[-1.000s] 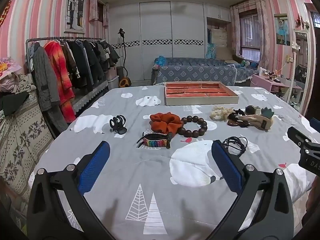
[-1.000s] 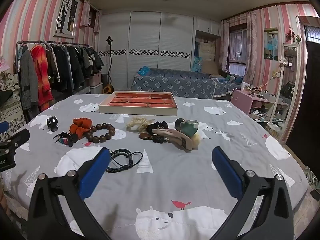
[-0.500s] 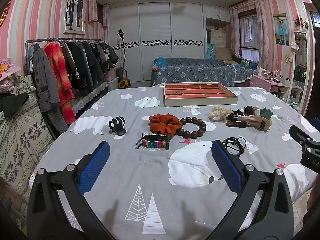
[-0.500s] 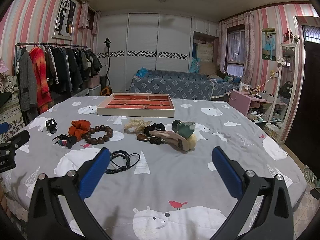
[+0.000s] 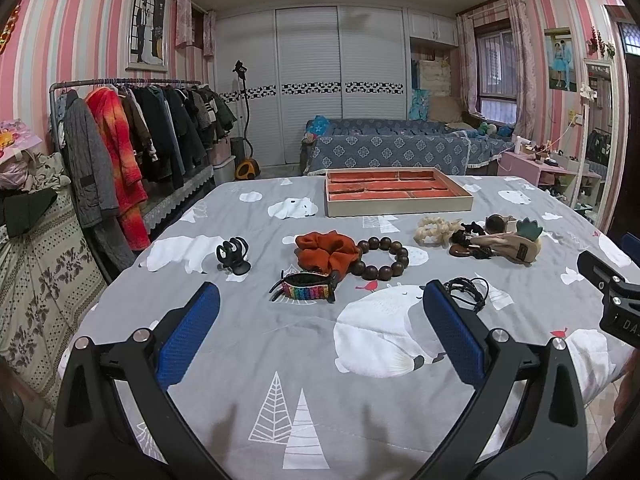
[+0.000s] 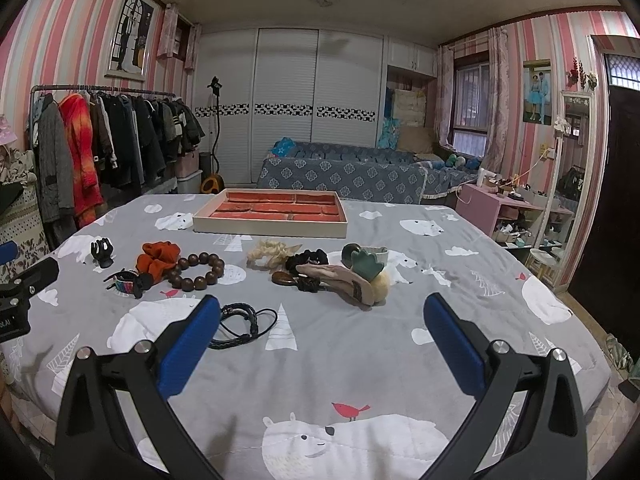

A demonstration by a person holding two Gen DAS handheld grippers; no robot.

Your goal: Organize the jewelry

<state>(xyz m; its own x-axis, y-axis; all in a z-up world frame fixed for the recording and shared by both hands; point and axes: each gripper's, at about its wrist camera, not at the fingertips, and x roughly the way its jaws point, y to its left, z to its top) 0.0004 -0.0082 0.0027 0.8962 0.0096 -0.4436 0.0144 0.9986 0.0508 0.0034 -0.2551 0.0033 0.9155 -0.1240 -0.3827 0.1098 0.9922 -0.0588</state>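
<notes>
A red-lined tray (image 5: 398, 192) (image 6: 272, 213) sits at the far side of the grey bedspread (image 5: 280, 344). In front of it lie a black claw clip (image 5: 233, 255), an orange scrunchie (image 5: 326, 251), a wooden bead bracelet (image 5: 382, 259), a rainbow band (image 5: 306, 289), a black cord (image 5: 466, 294) (image 6: 240, 324) and a heap of hair clips (image 5: 494, 238) (image 6: 340, 270). My left gripper (image 5: 320, 304) hangs open near the front, empty. My right gripper (image 6: 320, 312) is open too, short of the heap.
A clothes rack (image 5: 132, 148) with coats stands at the left. A blue sofa (image 5: 400, 148) lies behind the bed. At the right are a pink cabinet (image 6: 508, 212) and a dark door (image 6: 616, 200). The bed edge runs close below both grippers.
Both grippers have drawn back and risen slightly, so the items sit a little farther off. Nothing on the bedspread moved.
</notes>
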